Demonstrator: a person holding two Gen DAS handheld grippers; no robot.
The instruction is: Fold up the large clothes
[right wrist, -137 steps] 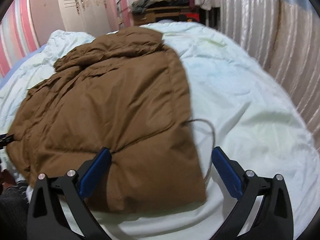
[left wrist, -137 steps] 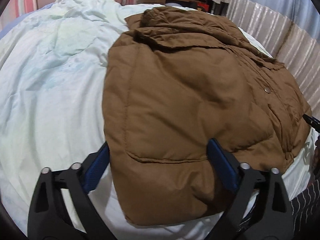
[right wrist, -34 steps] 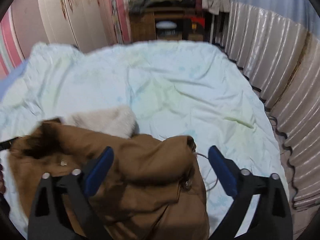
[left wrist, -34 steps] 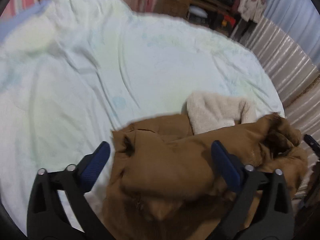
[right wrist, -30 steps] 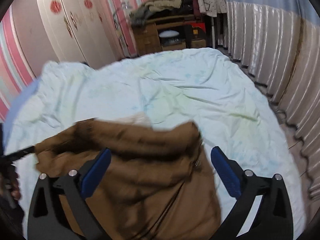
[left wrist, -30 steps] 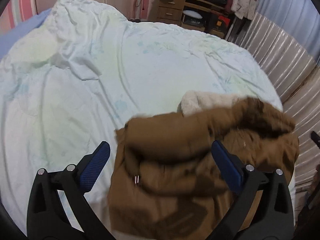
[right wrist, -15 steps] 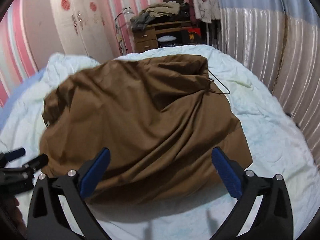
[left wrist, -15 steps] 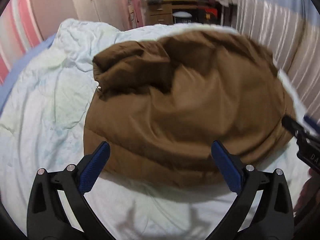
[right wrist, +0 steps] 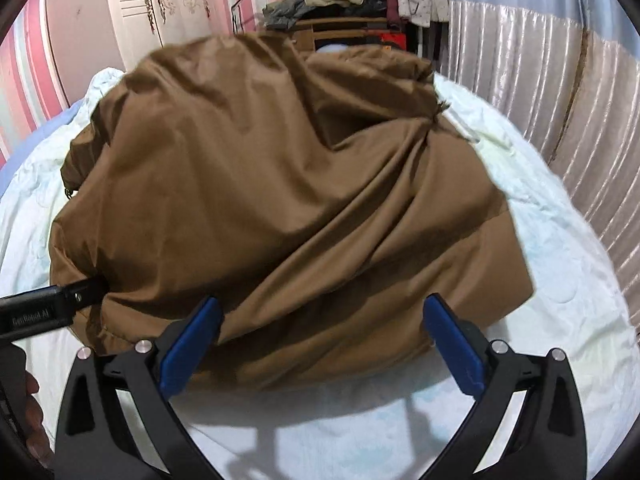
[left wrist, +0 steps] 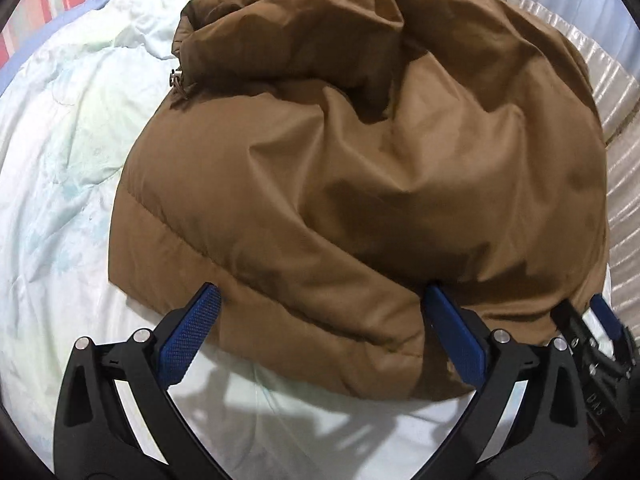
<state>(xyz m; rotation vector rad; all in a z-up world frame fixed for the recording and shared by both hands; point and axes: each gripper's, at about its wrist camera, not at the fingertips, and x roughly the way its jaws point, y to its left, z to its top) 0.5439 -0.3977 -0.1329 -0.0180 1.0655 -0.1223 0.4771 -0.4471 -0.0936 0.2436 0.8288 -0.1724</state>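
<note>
A large brown padded jacket [left wrist: 360, 160] lies in a puffy, rumpled heap on the pale bed cover [left wrist: 60, 160]. It also fills the right wrist view [right wrist: 280, 200]. My left gripper [left wrist: 320, 320] is open, its jaws wide apart over the jacket's near edge, holding nothing. My right gripper [right wrist: 320, 324] is open and empty at the near hem too. The right gripper's tip [left wrist: 592, 332] shows at the lower right of the left wrist view. The left gripper's finger [right wrist: 48, 304] touches the jacket's left edge in the right wrist view.
A padded ribbed headboard wall [right wrist: 580, 100] runs along the right of the bed. A wooden dresser [right wrist: 340, 28] piled with clothes stands at the far end, next to a white wardrobe [right wrist: 160, 8]. Bare cover [right wrist: 560, 280] lies right of the jacket.
The jacket, bunched near me a second ago, was flung out over the bed and has settled in a wide heap. Both grippers have moved closer to its near edge, still open.
</note>
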